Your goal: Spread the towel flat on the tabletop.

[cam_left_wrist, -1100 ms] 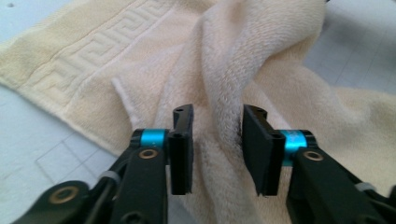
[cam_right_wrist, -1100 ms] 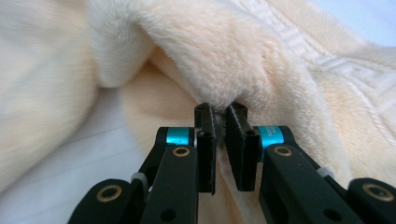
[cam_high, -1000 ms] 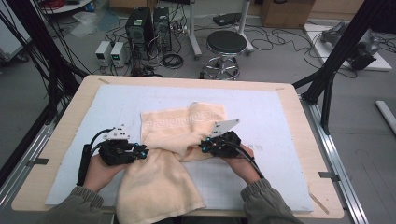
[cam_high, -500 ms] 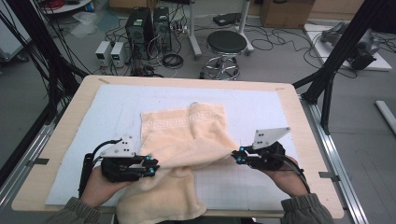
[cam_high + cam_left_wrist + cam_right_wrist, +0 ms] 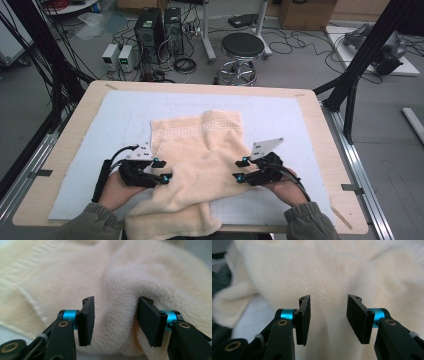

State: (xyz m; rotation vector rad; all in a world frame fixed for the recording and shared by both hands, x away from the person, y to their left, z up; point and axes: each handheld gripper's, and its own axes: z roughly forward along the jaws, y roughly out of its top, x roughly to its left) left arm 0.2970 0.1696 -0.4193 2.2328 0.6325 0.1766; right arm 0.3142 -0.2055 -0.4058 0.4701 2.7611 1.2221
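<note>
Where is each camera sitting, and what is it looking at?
High view: sits above the person's side, looks forward and down at the table; forearms, hands, left hand-held gripper and right hand-held gripper show.
Left gripper view: rides the left hand-held gripper, looks along its black jaws at the towel.
Right gripper view: rides the right hand-held gripper, facing the towel.
All share the cream towel, between each pair of open jaws.
</note>
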